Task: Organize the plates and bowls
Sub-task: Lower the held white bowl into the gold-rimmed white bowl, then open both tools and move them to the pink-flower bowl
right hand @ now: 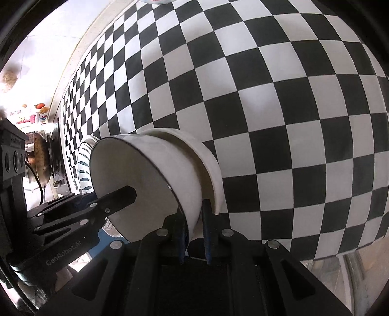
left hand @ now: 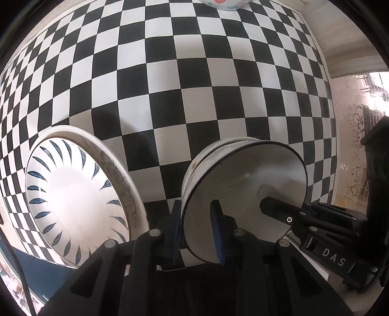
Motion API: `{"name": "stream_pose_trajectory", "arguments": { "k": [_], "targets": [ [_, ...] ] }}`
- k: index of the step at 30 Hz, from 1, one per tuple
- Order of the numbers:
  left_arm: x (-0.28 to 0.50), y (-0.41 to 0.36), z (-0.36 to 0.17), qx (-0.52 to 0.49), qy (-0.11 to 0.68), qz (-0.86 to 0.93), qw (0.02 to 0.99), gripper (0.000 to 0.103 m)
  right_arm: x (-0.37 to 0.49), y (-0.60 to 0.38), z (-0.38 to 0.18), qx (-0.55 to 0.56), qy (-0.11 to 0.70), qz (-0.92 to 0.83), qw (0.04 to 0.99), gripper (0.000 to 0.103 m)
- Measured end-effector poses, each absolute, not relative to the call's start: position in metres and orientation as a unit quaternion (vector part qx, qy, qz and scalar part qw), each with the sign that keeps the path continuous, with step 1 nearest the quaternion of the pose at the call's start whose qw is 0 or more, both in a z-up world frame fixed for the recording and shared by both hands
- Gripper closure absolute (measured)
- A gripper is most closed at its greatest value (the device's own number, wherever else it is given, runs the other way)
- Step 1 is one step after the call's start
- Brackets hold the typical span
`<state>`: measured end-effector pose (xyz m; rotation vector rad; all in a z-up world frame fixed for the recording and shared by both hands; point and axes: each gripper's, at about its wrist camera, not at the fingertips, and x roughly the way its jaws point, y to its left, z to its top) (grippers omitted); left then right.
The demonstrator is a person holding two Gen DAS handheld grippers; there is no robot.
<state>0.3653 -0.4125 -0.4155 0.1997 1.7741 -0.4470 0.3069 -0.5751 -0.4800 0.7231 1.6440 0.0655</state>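
Note:
A white bowl with a thin dark rim [left hand: 245, 194] is held over the checkered table, nested into a second white bowl [left hand: 206, 155] under it. My left gripper [left hand: 197, 231] is shut on the dark-rimmed bowl's near wall. My right gripper [right hand: 194, 233] is shut on the same bowl's wall [right hand: 145, 189] from the other side; the outer white bowl [right hand: 209, 165] sits just beyond its right finger. A plate with blue leaf strokes [left hand: 73, 194] lies on another patterned plate to the left, and also shows in the right wrist view [right hand: 83, 162].
The black-and-white checkered tablecloth [left hand: 194, 85] covers the table. A bowl with red and blue dots [left hand: 223, 3] stands at the far edge. A wall and patterned glass door [left hand: 352, 145] lie right of the table. Kitchen clutter [right hand: 36, 145] lies left.

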Motion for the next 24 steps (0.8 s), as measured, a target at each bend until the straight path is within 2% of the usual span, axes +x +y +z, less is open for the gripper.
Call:
{"name": "stream_pose_trajectory", "arguments": {
  "k": [12, 18, 24],
  "targets": [
    [0.368, -0.41, -0.419, 0.083, 0.78, -0.189, 0.591, 0.083, 0.311, -0.581, -0.474, 0.331, 0.727, 0.014, 0.602, 0.084],
    [0.364, -0.406, -0.413, 0.086, 0.777, -0.191, 0.593, 0.083, 0.313, -0.579, -0.465, 0.303, 0.732, 0.007, 0.61, 0.083],
    [0.36, -0.405, -0.413, 0.084, 0.778, -0.193, 0.592, 0.083, 0.307, -0.579, -0.464, 0.298, 0.731, 0.005, 0.614, 0.088]
  ]
}}
